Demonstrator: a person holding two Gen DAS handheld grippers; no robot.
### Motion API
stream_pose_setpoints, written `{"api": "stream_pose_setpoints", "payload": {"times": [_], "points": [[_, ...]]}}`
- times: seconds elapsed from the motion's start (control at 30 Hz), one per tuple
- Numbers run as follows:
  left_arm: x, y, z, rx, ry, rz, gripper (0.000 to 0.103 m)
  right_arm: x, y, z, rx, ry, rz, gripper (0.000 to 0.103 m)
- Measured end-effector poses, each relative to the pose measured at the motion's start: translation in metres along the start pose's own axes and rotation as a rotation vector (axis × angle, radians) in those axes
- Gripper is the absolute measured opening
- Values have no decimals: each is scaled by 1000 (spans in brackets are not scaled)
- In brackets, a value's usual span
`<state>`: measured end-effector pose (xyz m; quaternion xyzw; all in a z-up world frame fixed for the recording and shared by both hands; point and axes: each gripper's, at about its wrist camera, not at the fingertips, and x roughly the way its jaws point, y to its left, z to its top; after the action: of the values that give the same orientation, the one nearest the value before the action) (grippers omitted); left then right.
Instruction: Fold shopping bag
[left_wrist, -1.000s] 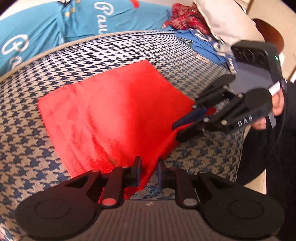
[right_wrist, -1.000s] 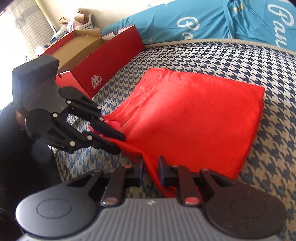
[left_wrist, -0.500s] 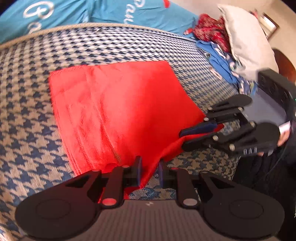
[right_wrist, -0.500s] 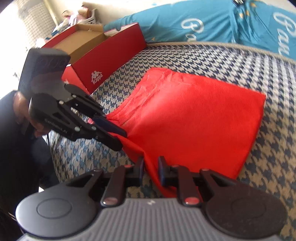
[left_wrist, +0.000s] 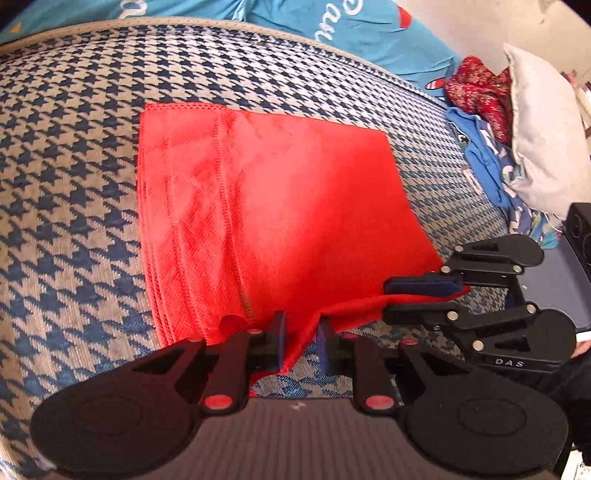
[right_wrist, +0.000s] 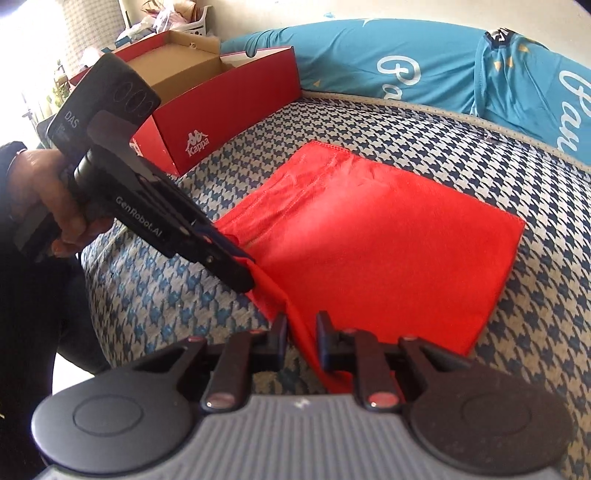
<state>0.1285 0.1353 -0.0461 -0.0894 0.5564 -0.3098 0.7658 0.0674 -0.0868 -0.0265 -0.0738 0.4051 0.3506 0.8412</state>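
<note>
Grippers, left (left_wrist: 300, 341) and right (right_wrist: 301, 341), each pinch the bag's (left_wrist: 288, 206) near edge; lift both corners evenly, keeping it taut.

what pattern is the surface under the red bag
Blue-and-cream houndstooth on the surface; clearest in the left wrist view.

Black tool (right_wrist: 236, 266), "GenRobot.AI"; dark sleeve (right_wrist: 11, 155)

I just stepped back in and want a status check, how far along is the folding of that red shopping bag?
Done: the red shopping bag lies flattened as a layered rectangle on the houndstooth cushion. In hand: the left gripper and right gripper each pinch its near edge, lifted slightly off the cushion. Left: carrying that edge over to the far side for the next fold, then probably more folds to make it compact.
</note>
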Motion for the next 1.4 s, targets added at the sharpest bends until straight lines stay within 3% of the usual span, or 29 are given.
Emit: {"api": "stream_pose_setpoints", "payload": {"times": [0.2,0.37,0.47,0.67,0.97,1.23,1.4], "points": [[6,-9,8,12,44,40,18,-13,12,-2,-75,-68,-41,22],[9,-10,9,5,59,38,18,-22,34,-3,-205,-139,-10,8],[12,-10,11,-1,64,34,18,-12,50,-4,-299,-122,2,8],[12,-9,12,-13,66,19,18,8,60,-3,-387,-99,-89,8],[5,2,11,0,75,-4,18,26,57,0,-384,-89,-115,7],[3,2,9,41,63,-14,18,37,44,4,-278,-57,-97,7],[-12,-6,-1,124,-7,21,28,40,40,5,-245,-46,-93,7]]}}
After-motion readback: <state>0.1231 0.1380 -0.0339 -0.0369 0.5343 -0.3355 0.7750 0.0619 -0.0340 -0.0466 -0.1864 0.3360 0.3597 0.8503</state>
